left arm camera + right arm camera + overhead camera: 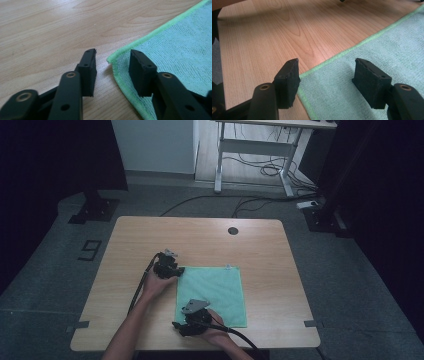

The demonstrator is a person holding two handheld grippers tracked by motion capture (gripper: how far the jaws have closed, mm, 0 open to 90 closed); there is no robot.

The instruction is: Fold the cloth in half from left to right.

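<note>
A light green cloth (212, 292) lies spread flat on the wooden table (200, 235), right of my hands. My left gripper (176, 269) is at the cloth's far left corner. In the left gripper view its jaws (112, 60) stand apart on either side of that corner of the cloth (175, 50), with one pad over the bare wood and one over the fabric, neither pressing. My right gripper (179, 326) is at the near left corner. Its jaws (327, 67) are open too, straddling the hem of the cloth (387, 45).
A round cable hole (233, 230) sits near the table's far edge. A small tag (228, 267) shows on the cloth's far hem. Beyond the table a white desk frame (260, 150) and cables lie on the floor. Bare wood stretches left and right of the cloth.
</note>
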